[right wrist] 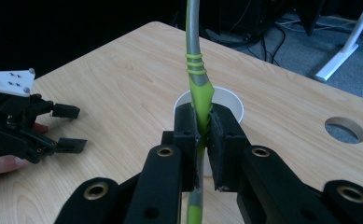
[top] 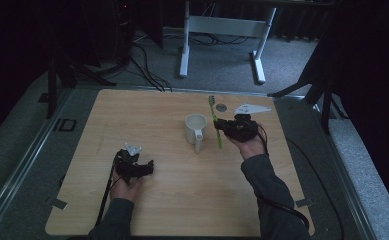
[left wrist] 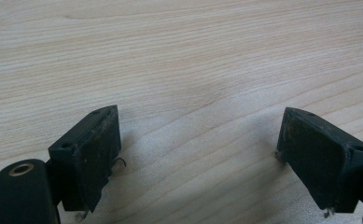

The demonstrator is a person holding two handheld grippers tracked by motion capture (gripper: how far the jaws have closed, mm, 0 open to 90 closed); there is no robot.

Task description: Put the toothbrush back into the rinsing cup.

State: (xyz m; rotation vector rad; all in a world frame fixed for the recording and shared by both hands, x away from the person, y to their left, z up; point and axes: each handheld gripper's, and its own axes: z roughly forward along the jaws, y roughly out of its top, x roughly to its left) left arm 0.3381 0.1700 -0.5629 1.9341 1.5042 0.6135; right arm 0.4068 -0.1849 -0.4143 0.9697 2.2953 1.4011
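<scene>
A white mug (top: 196, 129) stands upright near the middle of the wooden table (top: 147, 110). Just to its right, my right gripper (top: 218, 128) is shut on a green and grey toothbrush (top: 214, 114), which runs front to back with the bristle head at the far end. In the right gripper view the toothbrush (right wrist: 195, 60) rises from the closed right gripper (right wrist: 203, 128), with the mug (right wrist: 230, 105) right behind it. My left gripper (top: 150, 168) rests low at the table's front left. The left gripper (left wrist: 198, 135) is open with only bare wood between its pads (left wrist: 93, 154).
A round cable hole (top: 222, 107) is cut in the table behind the mug. Beyond the far edge, white desk legs (top: 184, 45) and black cables (top: 147, 70) stand on the grey floor. Dark stands flank the table on both sides.
</scene>
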